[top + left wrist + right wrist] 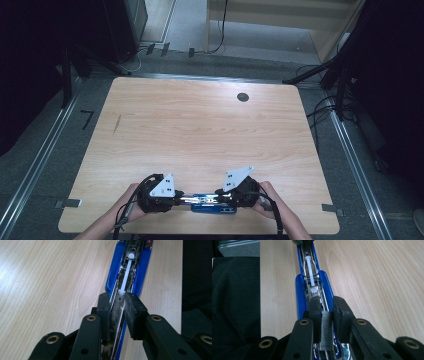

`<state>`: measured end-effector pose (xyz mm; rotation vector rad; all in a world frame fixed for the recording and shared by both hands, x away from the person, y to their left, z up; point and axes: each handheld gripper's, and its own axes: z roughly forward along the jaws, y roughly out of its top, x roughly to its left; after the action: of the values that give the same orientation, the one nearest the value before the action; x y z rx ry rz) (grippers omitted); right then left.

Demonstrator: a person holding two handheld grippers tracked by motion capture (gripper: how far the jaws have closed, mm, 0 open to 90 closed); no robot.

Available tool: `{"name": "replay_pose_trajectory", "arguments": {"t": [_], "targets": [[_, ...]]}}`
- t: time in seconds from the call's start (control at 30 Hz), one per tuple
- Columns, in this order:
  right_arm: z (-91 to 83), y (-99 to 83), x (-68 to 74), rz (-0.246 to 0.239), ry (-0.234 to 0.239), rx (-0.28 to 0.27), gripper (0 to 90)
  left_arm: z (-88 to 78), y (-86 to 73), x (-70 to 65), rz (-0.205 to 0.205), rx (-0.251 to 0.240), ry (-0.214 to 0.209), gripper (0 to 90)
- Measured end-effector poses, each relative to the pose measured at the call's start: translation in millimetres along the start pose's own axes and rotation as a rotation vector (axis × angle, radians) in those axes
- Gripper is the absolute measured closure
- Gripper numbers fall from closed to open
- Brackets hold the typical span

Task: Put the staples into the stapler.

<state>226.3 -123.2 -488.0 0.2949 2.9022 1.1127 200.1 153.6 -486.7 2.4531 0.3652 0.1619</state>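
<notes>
A blue stapler (214, 202) lies opened on the wooden bench (200, 125), near its front edge at about six o'clock in the high view, between the person's two hands. Its base is glossy blue with rounded ends; along the middle runs a bright metal channel (126, 270), and a white plastic rod (126, 275) with a round knob at one end lies inside that channel.

The stapler's long axis runs from nine o'clock to three o'clock across the high view, parallel to the bench's front edge. In each gripper view it stretches away from the jaws toward twelve o'clock.

The left gripper (117, 312), at the stapler's nine o'clock end in the high view, has its jaws clenched on the metal channel, one pad pressing on each side of it. The right gripper (327, 315), at the three o'clock end, has its jaws clamped on a short grey strip of staples (327, 332), which it holds just above the channel, in line with it. Whether the strip touches the channel cannot be told.

In the part of the metal channel that can be seen lie the white rod and its spring fittings.

A dark round hole (243, 97) sits in the bench at about one o'clock, well apart from the stapler.
</notes>
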Motion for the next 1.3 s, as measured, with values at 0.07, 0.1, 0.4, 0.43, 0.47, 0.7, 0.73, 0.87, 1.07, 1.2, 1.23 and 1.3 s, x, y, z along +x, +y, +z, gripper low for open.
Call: {"name": "replay_pose_trajectory", "arguments": {"t": [0.07, 0.1, 0.4, 0.43, 0.47, 0.7, 0.73, 0.87, 1.07, 1.2, 1.23, 1.3], "targets": [[0.3, -1.1, -0.2, -0.003, 0.004, 0.003, 79.7, 0.0, 0.0, -0.1, 0.0, 0.0, 0.001, 75.4], [0.2, -1.5, -0.5, -0.007, 0.004, 0.003, 79.6, 0.0, 0.0, -0.1, 0.0, 0.0, 0.001, 75.4], [-1.3, -3.6, -0.7, -0.034, 0.014, -0.001, 79.7, 0.0, 0.0, -0.5, -0.002, 0.0, 0.002, 75.4], [-1.5, -3.6, -0.6, -0.039, 0.012, 0.001, 79.7, 0.0, 0.0, -0.5, -0.002, 0.001, 0.003, 75.4], [-1.6, -3.6, -0.6, -0.039, 0.012, 0.001, 79.7, 0.0, 0.0, -0.6, -0.002, 0.001, 0.003, 75.4], [-3.5, -3.5, -0.8, -0.049, 0.018, 0.003, 79.6, 0.0, 0.1, -0.6, -0.001, 0.001, 0.003, 75.4], [-4.3, -3.6, -0.8, -0.047, 0.018, 0.007, 79.5, -0.1, 0.1, -0.6, -0.001, 0.001, 0.003, 75.4], [-4.8, -3.9, -1.0, -0.046, 0.017, 0.007, 79.3, -0.1, 0.2, -0.4, 0.001, 0.002, 0.003, 75.4], [-0.5, -3.5, 1.7, -0.069, 0.015, 0.046, 78.9, -0.1, 0.2, -0.4, -0.001, 0.002, 0.003, 75.4], [-2.0, -4.8, 1.4, -0.075, 0.014, 0.053, 78.3, -0.1, 0.3, -0.3, -0.001, 0.002, 0.002, 75.4], [-2.3, -5.1, 1.2, -0.076, 0.015, 0.058, 77.6, 0.0, 0.2, -0.3, -0.002, 0.001, 0.002, 75.4], [-2.7, -6.2, 0.6, -0.073, 0.017, 0.063, 76.1, 0.1, 0.2, -0.4, -0.002, 0.001, 0.003, 75.4]]}}
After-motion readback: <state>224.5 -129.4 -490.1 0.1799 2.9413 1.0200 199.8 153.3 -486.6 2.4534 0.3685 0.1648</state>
